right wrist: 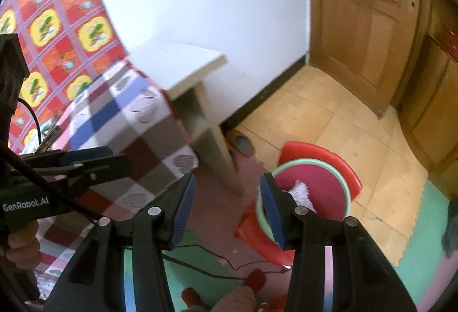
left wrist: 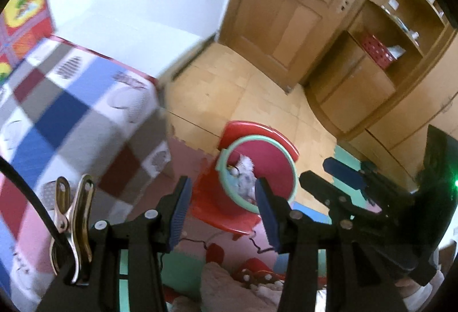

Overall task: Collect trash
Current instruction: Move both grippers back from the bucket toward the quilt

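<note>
1. I see my left gripper [left wrist: 223, 214] and right gripper [right wrist: 227, 211] both with jaws apart, nothing between the pads
2. One green-rimmed basin [left wrist: 229, 186] sits on one red plastic stool [left wrist: 226, 214]; crumpled white trash [left wrist: 246, 169] lies inside it
3. A checkered bedspread [left wrist: 71, 117] edges in at left, beside one white nightstand [right wrist: 186, 65]
4. A thin black cable [right wrist: 206, 252] crosses the foam mat [right wrist: 423, 226] below the stool

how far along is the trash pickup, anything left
Done: white crumpled trash lies in the basin on the red stool. In hand: nothing; the left gripper and right gripper are both open and empty. Left: no loose trash shows on the checked bed cover or floor, though blur hides small bits.
</note>
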### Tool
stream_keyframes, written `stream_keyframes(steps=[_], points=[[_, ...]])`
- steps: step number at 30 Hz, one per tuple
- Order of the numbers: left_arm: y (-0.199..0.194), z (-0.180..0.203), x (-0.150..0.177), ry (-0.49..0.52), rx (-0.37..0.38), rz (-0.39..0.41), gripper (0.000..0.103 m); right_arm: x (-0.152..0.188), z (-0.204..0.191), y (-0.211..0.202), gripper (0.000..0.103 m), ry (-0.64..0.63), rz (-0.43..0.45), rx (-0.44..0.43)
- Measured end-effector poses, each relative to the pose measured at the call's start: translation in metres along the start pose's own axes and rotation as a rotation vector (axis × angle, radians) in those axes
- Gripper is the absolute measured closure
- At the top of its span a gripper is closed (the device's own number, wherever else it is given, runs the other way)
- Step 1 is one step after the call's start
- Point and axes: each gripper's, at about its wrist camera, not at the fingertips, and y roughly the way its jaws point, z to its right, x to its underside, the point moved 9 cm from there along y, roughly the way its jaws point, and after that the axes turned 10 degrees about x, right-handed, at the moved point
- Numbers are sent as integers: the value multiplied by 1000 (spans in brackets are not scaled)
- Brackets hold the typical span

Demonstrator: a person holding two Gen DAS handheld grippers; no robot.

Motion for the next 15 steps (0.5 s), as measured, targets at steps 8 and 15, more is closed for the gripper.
stream_keyframes(steps=[8, 15], points=[[-67, -34, 9, -54, -88, 64, 55, -13, -63, -39, 55, -106, 64, -57], [-133, -71, 17, -103, -161, 119, 54, -20, -124, -69, 55, -212, 114, -110]])
